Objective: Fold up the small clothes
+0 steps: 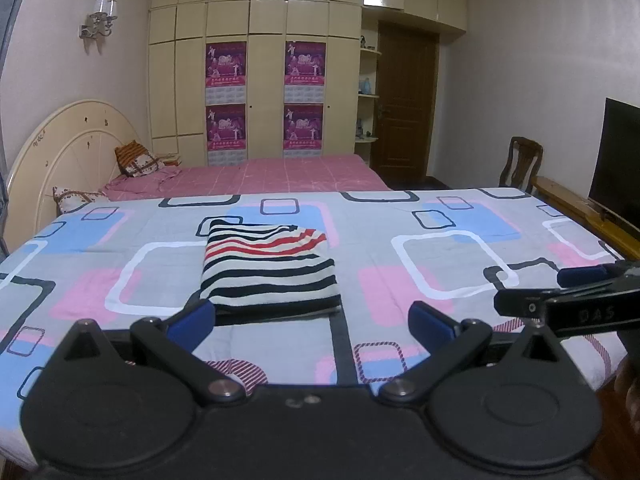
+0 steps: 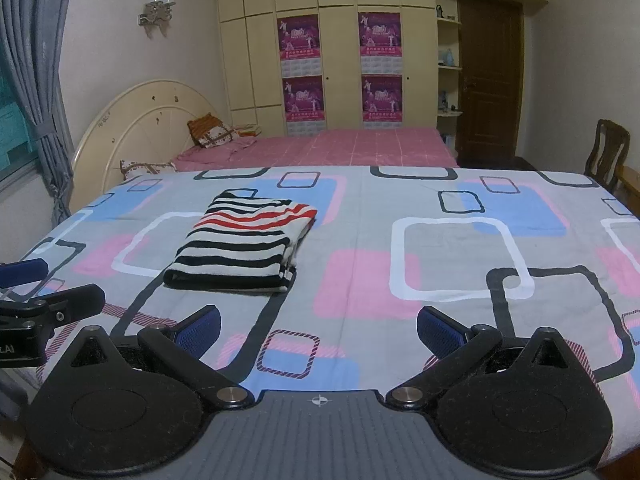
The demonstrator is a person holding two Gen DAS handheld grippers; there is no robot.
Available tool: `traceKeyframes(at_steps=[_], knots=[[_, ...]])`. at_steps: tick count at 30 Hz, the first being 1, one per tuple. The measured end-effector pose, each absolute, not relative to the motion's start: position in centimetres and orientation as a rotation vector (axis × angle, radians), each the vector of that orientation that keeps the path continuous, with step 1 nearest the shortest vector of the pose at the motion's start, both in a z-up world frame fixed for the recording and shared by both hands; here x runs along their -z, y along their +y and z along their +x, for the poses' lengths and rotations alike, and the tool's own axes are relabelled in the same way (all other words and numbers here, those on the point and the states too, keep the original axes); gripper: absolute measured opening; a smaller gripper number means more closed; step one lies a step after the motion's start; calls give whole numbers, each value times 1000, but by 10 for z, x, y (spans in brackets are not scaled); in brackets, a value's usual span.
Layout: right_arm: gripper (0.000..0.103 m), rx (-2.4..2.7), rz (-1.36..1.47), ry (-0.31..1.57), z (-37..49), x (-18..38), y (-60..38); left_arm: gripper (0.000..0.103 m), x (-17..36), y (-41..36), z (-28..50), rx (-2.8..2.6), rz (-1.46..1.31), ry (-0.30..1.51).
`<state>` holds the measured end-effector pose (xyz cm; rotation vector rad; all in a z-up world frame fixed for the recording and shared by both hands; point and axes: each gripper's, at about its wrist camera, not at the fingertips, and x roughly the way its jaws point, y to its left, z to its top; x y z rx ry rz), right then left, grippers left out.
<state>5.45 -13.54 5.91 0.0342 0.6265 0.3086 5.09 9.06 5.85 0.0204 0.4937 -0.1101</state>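
A folded striped garment (image 1: 269, 266), white with black and red stripes, lies flat on the patterned sheet (image 1: 420, 248). It also shows in the right wrist view (image 2: 244, 240), left of middle. My left gripper (image 1: 312, 320) is open and empty, just in front of the garment's near edge. My right gripper (image 2: 318, 330) is open and empty, to the right of the garment and nearer than it. The right gripper shows at the right edge of the left wrist view (image 1: 568, 292); the left gripper shows at the left edge of the right wrist view (image 2: 36, 292).
The sheet (image 2: 400, 240) covers a table. Behind it stand a pink bed (image 1: 260, 174) with a cream headboard (image 1: 60, 152), a wardrobe (image 1: 260, 60), a brown door (image 1: 404, 108), a wooden chair (image 1: 520, 160) and a dark screen (image 1: 618, 160). A curtain (image 2: 36, 60) hangs at left.
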Motion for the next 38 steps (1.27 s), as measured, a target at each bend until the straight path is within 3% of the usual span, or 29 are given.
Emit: traceKeyframes(at_steps=[38], knots=[[103,-318,11,620,61,-60,-131,103,-57,99,60,128,37,490]])
